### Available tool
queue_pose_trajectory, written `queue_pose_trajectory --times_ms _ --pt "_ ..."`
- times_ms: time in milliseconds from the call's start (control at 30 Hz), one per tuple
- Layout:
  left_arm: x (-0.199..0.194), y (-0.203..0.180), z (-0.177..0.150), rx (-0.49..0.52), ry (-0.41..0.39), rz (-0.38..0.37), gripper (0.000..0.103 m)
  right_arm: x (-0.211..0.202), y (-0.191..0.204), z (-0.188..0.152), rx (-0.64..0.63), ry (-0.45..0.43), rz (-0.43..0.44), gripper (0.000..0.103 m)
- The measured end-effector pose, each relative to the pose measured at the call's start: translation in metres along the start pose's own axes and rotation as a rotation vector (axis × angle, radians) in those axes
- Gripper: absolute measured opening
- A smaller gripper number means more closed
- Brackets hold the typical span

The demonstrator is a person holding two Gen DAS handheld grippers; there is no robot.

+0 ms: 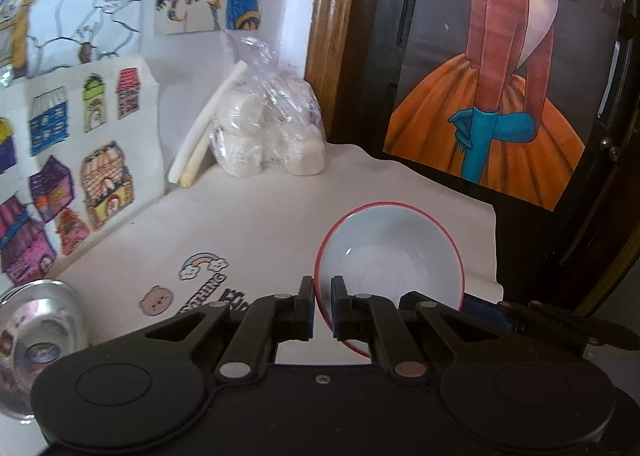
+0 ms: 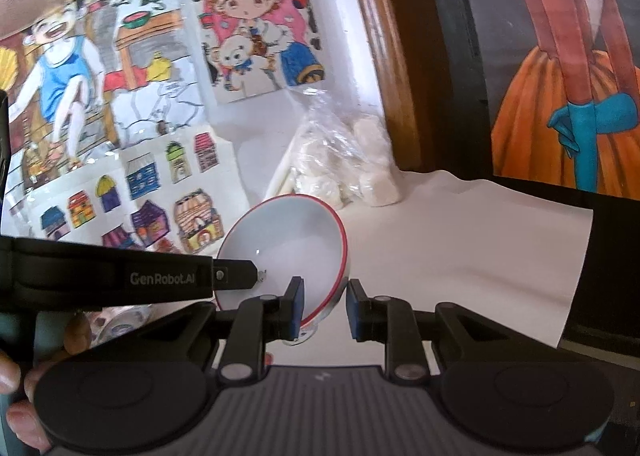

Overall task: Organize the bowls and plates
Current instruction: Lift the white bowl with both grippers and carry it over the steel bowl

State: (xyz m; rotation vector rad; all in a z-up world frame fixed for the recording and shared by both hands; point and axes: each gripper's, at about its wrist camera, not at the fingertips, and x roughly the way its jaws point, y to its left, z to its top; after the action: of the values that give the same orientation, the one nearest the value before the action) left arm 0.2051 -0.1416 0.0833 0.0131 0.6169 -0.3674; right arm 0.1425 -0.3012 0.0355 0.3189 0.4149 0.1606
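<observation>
Bowl with the red rim (nothing inside it) hangs tilted, both the left gripper and the right gripper clamped on its rim.

White-covered table, bag of white lumps, steel bowl
</observation>
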Motion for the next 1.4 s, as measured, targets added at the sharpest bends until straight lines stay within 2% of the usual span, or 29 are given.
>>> queue_pose_trajectory --times_ms 600,1000,1400 --pt "-0.055 0.037 -0.026 -0.075 -0.040 0.025 0.008 -0.029 0.053 -0.015 -0.063 0.017 0.073 0.025" --pt "-0.071 0.049 -0.044 -0.091 -0.042 0.013 0.008 -0.041 0.063 -0.026 -0.069 0.023 0.102 0.025" --pt "-0.067 0.059 -0.066 -0.114 0.011 0.009 0.008 -0.038 0.061 -0.039 -0.045 0.071 0.139 0.025"
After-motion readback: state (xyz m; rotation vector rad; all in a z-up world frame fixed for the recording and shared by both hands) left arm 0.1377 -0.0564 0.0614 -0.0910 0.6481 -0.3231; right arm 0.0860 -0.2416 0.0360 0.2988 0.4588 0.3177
